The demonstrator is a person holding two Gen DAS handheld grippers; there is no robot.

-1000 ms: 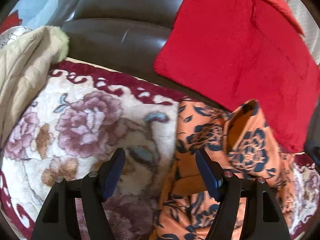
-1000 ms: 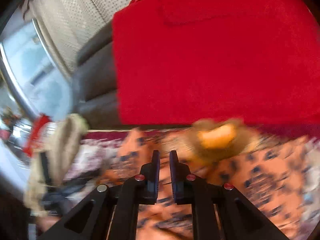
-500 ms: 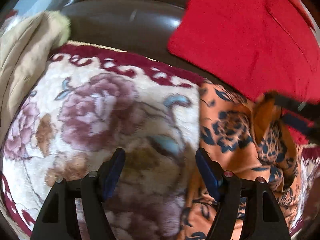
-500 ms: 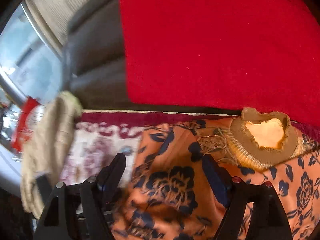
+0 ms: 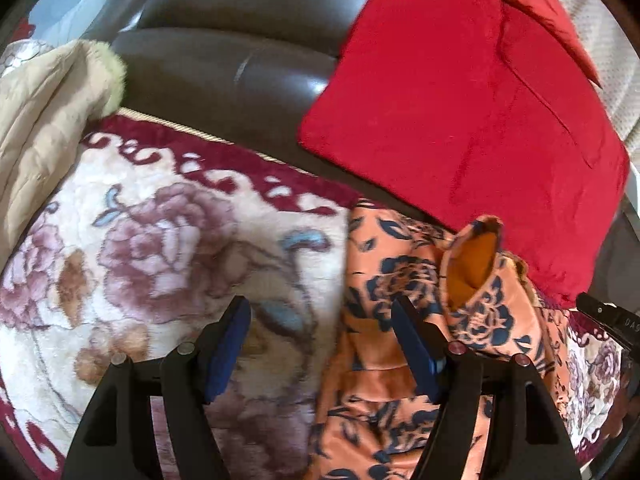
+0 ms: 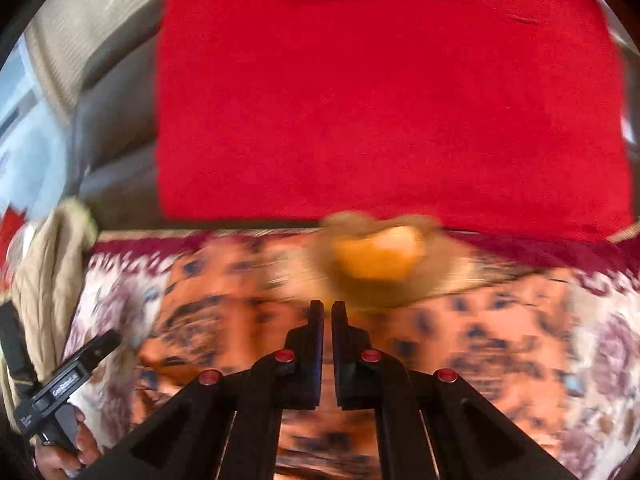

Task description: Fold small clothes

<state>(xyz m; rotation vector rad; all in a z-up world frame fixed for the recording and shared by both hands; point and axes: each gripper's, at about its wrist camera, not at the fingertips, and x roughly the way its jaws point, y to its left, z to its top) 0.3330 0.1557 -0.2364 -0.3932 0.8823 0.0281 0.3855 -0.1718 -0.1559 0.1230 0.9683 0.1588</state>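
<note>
The left claw is a black plastic frame with triangular cut-outs in its two arms, and dark blue pads line the inner faces of its fingers. Its pivots carry small round screws, silver on one arm, red on the other. The right claw is built the same in black, with four red screw heads across its arms. The left claw's body bears small white lettering, too blurred to read. A bare hand grips its handle.
</note>
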